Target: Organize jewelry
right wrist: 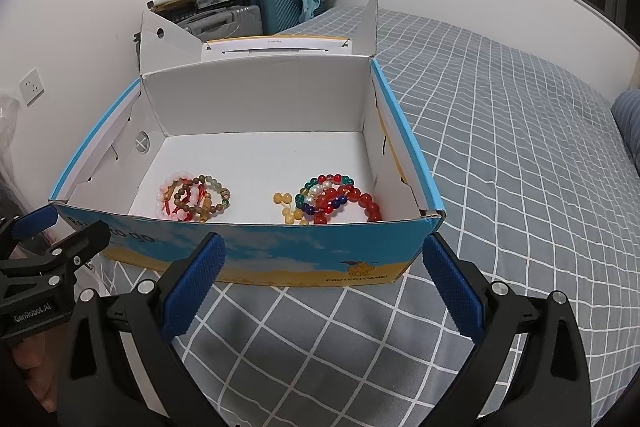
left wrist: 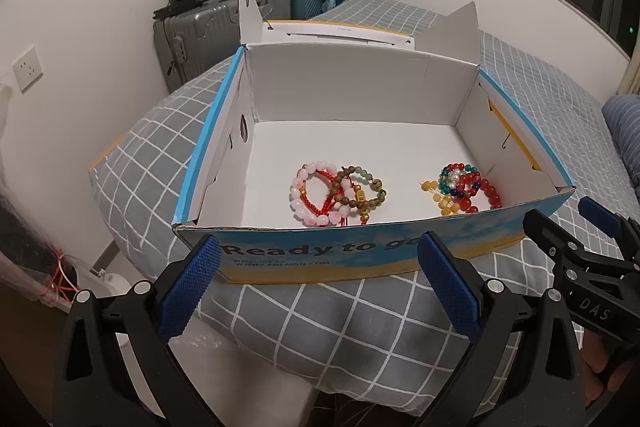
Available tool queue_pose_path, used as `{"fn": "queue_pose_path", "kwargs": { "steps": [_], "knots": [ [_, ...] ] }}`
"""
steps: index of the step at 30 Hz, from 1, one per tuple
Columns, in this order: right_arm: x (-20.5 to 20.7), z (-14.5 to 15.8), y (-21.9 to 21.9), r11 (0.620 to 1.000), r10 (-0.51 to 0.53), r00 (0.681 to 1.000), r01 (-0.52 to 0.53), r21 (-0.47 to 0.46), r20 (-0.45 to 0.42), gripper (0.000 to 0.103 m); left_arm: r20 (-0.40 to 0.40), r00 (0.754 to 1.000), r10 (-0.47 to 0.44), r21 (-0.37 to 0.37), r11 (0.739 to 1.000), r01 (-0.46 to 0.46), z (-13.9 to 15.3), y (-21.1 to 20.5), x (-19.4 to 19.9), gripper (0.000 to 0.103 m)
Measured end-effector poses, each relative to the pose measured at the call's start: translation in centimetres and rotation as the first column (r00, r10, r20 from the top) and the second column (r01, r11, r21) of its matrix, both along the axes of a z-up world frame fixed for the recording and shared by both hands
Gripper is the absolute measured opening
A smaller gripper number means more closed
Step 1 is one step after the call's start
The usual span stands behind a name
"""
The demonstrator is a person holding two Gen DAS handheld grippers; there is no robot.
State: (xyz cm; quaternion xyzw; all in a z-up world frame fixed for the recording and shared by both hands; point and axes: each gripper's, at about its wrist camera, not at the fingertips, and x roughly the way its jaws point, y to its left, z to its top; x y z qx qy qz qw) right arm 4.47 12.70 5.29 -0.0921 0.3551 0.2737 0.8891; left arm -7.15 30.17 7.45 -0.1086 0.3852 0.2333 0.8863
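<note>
An open blue and yellow cardboard box sits on the bed. Inside it lie two heaps of bead bracelets. The left heap has pink, brown wooden and red cord bracelets. The right heap has red, yellow and multicoloured beads. My left gripper is open and empty, just in front of the box's near wall. My right gripper is open and empty, also in front of that wall. Each gripper shows at the edge of the other's view.
The box rests on a grey checked bedspread. Its lid flaps stand up at the back. Suitcases with clutter on top stand against the wall behind. A blue striped pillow lies at the right edge.
</note>
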Motion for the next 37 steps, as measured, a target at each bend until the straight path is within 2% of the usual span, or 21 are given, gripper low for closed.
{"fn": "queue_pose_path", "kwargs": {
  "steps": [20, 37],
  "knots": [
    [0.02, -0.01, -0.11, 1.000, 0.001, 1.000, -0.001, -0.007, -0.002, 0.095, 0.002, 1.000, -0.012, 0.023, 1.000, 0.012, 0.12, -0.29, 0.27, 0.097],
    [-0.08, 0.03, -0.18, 1.000, 0.001, 1.000, -0.001, -0.005, -0.004, 0.095, 0.004, 1.000, 0.002, 0.007, 1.000, -0.002, -0.07, 0.07, 0.13, 0.097]
  ]
}}
